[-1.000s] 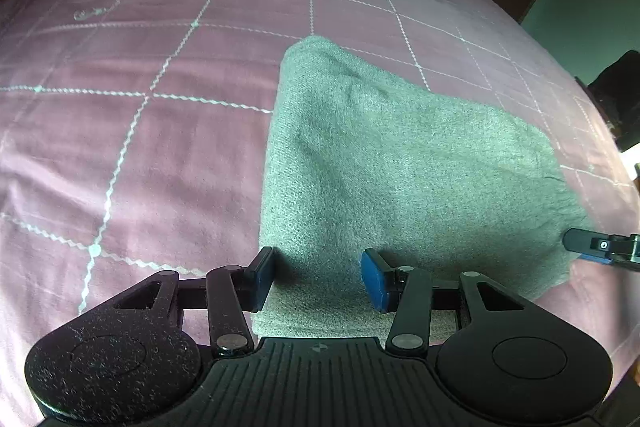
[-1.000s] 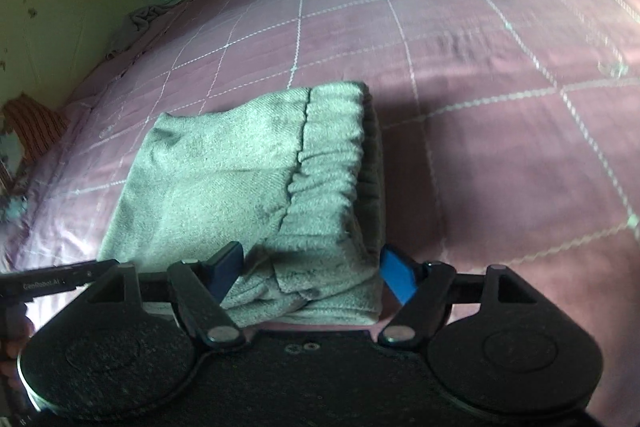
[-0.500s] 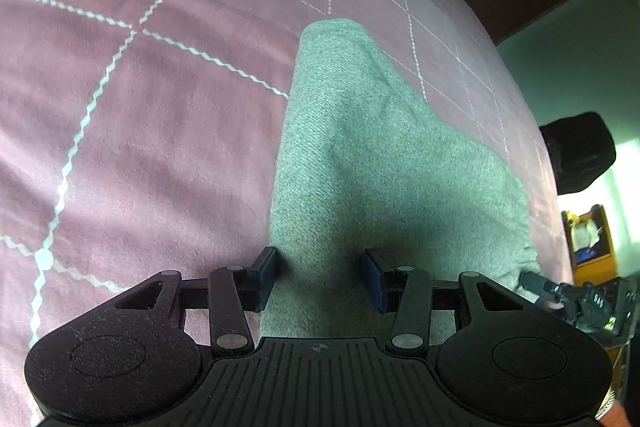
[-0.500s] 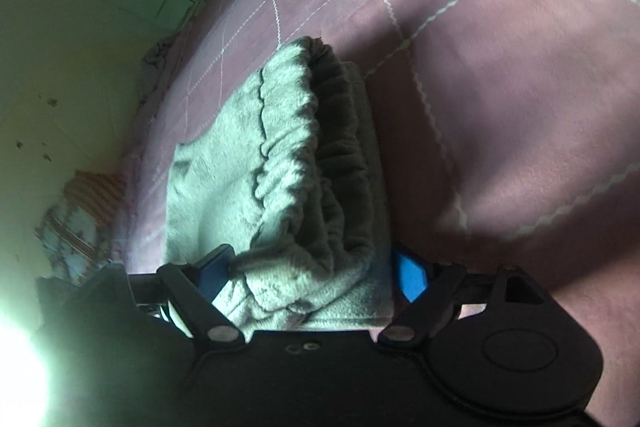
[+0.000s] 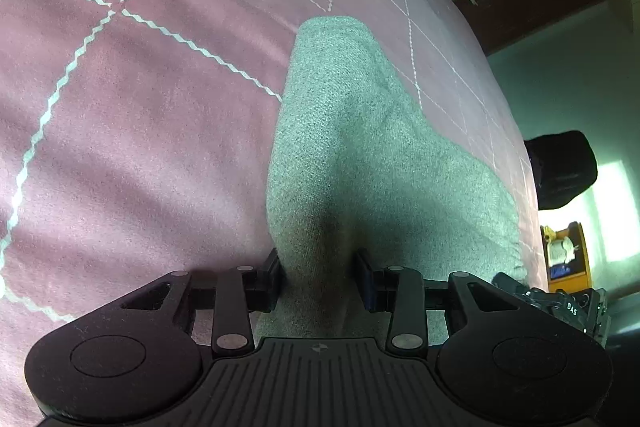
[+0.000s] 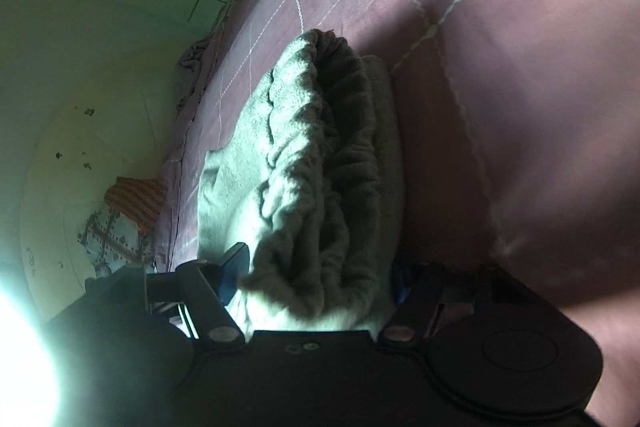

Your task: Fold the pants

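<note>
Left wrist view: our left gripper (image 5: 318,273) jaws just closed further, now pinching pants (image 5: 360,147); right gripper (image 6: 316,273) likewise, clamping bunched waistband; pink bedspread (image 5: 140,107) beyond jaws.

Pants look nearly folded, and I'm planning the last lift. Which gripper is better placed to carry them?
Right, probably. The right gripper straddles the thick waistband stack of the pants, its jaws just closing on it. The left gripper pinches only one thinner folded edge.
</note>
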A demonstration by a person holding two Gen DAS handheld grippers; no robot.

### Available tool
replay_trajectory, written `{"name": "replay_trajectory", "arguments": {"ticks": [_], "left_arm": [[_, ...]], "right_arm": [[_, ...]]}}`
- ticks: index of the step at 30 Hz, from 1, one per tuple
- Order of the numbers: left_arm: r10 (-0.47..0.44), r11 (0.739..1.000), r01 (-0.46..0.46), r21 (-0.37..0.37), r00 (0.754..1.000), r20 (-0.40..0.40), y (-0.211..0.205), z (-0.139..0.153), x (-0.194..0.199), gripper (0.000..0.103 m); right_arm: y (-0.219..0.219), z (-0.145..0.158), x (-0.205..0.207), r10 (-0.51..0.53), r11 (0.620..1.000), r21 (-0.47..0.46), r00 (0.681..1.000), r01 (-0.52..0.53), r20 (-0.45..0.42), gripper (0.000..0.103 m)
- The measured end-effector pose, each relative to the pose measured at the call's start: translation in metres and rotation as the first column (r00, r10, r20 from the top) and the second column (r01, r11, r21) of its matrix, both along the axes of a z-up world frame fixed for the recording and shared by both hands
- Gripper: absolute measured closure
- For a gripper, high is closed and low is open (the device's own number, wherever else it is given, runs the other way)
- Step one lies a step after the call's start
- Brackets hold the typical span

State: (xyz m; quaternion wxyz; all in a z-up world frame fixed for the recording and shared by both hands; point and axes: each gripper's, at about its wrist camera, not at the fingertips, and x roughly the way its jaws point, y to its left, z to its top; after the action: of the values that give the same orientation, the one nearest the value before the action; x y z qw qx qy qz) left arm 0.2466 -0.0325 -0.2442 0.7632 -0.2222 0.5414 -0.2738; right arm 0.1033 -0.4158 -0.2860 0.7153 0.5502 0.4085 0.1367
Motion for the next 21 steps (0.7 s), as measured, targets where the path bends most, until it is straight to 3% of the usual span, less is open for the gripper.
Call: {"name": "replay_trajectory", "arguments": {"ticks": [4,8,12,21], "left_arm": [[0.058,0.994,-0.061,0.092,0.998,0.032,-0.014,0.012,-0.013,0.066],[0.023,0.966,-0.063,0.25,0.987,0.161,-0.042,0.038,-0.036,0.075],[0.045,0.976,-0.076,0.205,0.987,0.154,-0.038,0.052,-0.039,0.08],[-0.01,0.981,-0.045,0.189,0.96,0.281,-0.044,0.105,-0.059,0.081]], "right_arm": [[0.014,0.006,0.009,-0.042,0.995,-0.09,0.999,0.041,-0.012,0.047],[0.032,0.029,0.009,-0.059,0.978,-0.202,0.998,0.052,-0.027,0.052],[0.035,0.047,0.001,-0.083,0.976,-0.2,0.997,0.082,0.007,0.057],[0.041,0.085,-0.008,-0.072,0.983,-0.16,0.992,0.088,0.103,0.059]]}}
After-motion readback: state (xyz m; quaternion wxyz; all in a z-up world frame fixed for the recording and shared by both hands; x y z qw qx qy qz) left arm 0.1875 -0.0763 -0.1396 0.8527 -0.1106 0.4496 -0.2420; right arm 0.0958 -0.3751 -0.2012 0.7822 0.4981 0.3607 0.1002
